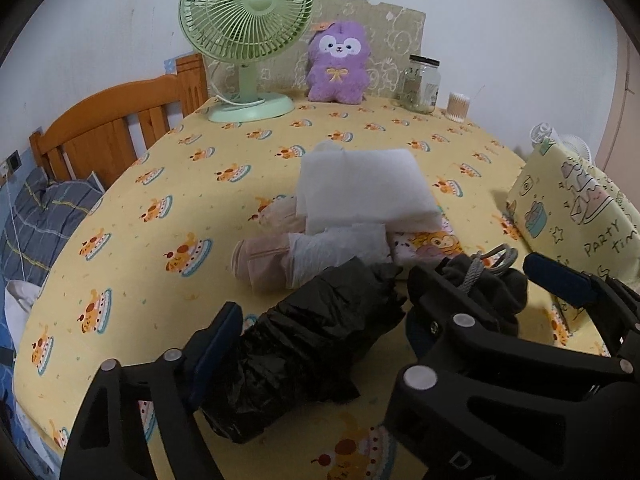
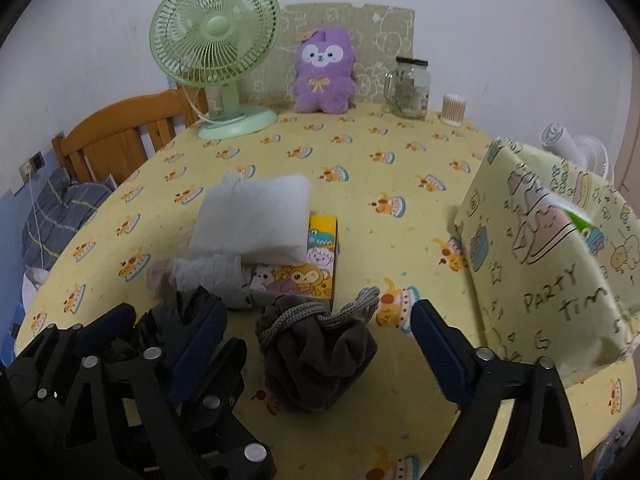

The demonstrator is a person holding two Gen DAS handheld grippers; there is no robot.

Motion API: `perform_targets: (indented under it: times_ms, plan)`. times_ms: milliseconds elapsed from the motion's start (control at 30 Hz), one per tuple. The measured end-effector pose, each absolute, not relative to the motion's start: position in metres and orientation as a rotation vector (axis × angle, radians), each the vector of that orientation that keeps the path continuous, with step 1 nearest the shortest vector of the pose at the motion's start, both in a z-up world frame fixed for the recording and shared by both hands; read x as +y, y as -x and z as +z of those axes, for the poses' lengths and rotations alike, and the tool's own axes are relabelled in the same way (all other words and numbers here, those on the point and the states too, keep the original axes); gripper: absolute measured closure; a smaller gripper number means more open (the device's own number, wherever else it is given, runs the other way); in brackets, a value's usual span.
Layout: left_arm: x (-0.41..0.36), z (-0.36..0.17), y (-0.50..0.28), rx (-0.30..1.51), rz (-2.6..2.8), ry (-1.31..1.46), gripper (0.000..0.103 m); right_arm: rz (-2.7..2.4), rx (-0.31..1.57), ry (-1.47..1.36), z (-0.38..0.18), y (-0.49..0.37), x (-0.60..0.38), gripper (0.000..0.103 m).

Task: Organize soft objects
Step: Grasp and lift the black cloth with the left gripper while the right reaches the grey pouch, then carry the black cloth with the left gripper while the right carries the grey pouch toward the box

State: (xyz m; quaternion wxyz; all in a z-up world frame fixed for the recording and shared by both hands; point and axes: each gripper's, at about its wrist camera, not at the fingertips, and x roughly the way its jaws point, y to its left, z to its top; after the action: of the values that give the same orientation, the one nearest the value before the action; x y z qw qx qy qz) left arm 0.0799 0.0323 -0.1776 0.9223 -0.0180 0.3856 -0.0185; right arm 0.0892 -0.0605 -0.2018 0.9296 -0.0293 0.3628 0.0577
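Observation:
A crumpled black plastic bag roll (image 1: 304, 344) lies between the fingers of my left gripper (image 1: 316, 320), whose jaws are wide apart around it. A dark grey drawstring pouch (image 2: 320, 356) sits between the open fingers of my right gripper (image 2: 324, 344); it also shows in the left wrist view (image 1: 484, 284). Behind them lies a pile: a white pad (image 2: 256, 216), a white cloth (image 1: 340, 252), pinkish fabric (image 1: 260, 264) and a cartoon tissue box (image 2: 304, 272). A purple plush toy (image 1: 338, 64) sits at the back.
The table has a yellow patterned cloth (image 2: 380, 168). A green fan (image 1: 248, 32), a glass jar (image 1: 420, 84) and a cotton swab cup (image 1: 458, 106) stand at the back. A yellow "Party Time" bag (image 2: 548, 264) stands at the right. A wooden bed frame (image 1: 108, 128) is at the left.

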Motion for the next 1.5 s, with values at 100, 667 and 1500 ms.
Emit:
perform_targets:
  times_ms: [100,667,1500]
  plan:
    - [0.033,-0.181,-0.081,0.804,-0.027,0.027,0.026,0.126,0.766,0.056,-0.207,-0.092,-0.059,0.020]
    - [0.032,-0.178,-0.078,0.814,-0.046,0.033,0.057,0.156,0.796,0.001,-0.209,-0.092,-0.061,0.048]
    - [0.022,-0.133,-0.068,0.744,-0.065,0.040,0.058,0.162,0.720,-0.028,-0.165,-0.078,-0.072,0.051]
